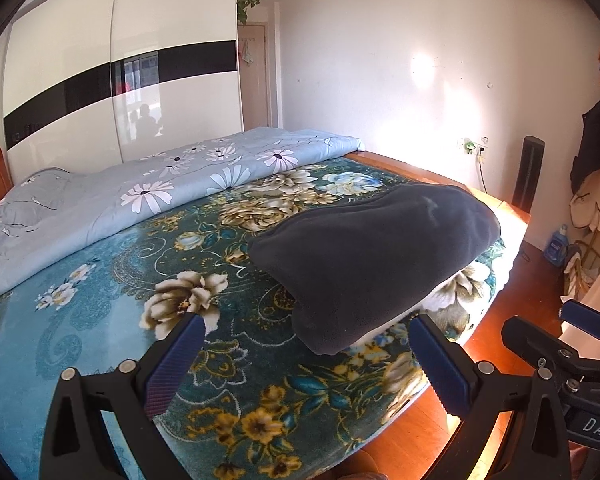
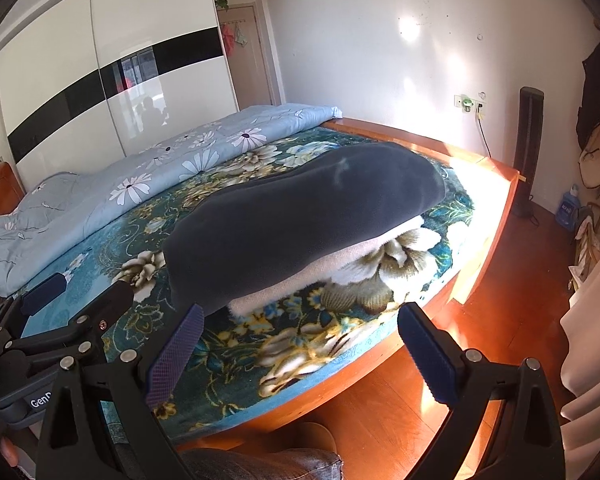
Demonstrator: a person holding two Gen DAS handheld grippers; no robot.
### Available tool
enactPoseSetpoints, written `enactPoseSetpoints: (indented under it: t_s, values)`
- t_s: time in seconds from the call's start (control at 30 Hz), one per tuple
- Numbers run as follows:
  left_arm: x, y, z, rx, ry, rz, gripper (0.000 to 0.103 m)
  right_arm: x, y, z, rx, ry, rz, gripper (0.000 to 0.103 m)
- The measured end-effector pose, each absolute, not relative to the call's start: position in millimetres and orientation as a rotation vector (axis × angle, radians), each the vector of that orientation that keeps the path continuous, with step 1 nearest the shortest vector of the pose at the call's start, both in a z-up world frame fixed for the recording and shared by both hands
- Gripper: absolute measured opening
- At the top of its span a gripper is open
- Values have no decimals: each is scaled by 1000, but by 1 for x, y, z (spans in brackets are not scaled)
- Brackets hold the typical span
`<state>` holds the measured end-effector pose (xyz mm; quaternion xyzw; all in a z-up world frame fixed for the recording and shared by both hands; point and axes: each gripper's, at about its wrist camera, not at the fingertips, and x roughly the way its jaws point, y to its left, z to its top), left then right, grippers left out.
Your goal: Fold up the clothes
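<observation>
A: How is the left gripper (image 1: 304, 354) with its black arms and ridged blue pads being held?

B: Its jaws are being kept spread wide, and nothing is being gripped between them. It is being held above the near edge of the bed, with the folded dark grey fleece garment (image 1: 376, 256) lying just beyond, toward one o'clock.

A: And the right gripper (image 2: 300, 346)?

B: It is likewise being held wide apart and empty. In its view the dark garment (image 2: 300, 216) is lying at twelve o'clock, just past the pads, and the other tool is being seen at nine o'clock.

A: What is the garment being rested on?

B: A pale cream folded cloth (image 2: 300, 280) is being covered by it, with only the cream edge showing underneath. Both are being carried by the teal plush bedspread with gold and white flowers (image 1: 112, 292).

A: What is being seen further out?

B: A light blue daisy-print quilt (image 1: 148, 184) is lying bunched at ten o'clock. Beyond it a glossy white wardrobe with a black band (image 1: 100, 80) is being lit by sun.
</observation>
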<state>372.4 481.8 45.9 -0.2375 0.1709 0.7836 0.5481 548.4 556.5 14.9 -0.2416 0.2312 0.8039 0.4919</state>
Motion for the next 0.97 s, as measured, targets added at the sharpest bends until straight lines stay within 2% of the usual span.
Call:
enactPoseSetpoints:
  t_s: [0.3,0.53,0.97]
  values:
    - [365,480,72,-604,433,1838,103,536,548,49,-619,492,2003,98]
    - [361,469,86,-623,387,1833,103,533,538,73,-594,446,2025,98]
    - [355,462,82,-651,381,1841,103,525,528,71,-622,429,2030,98]
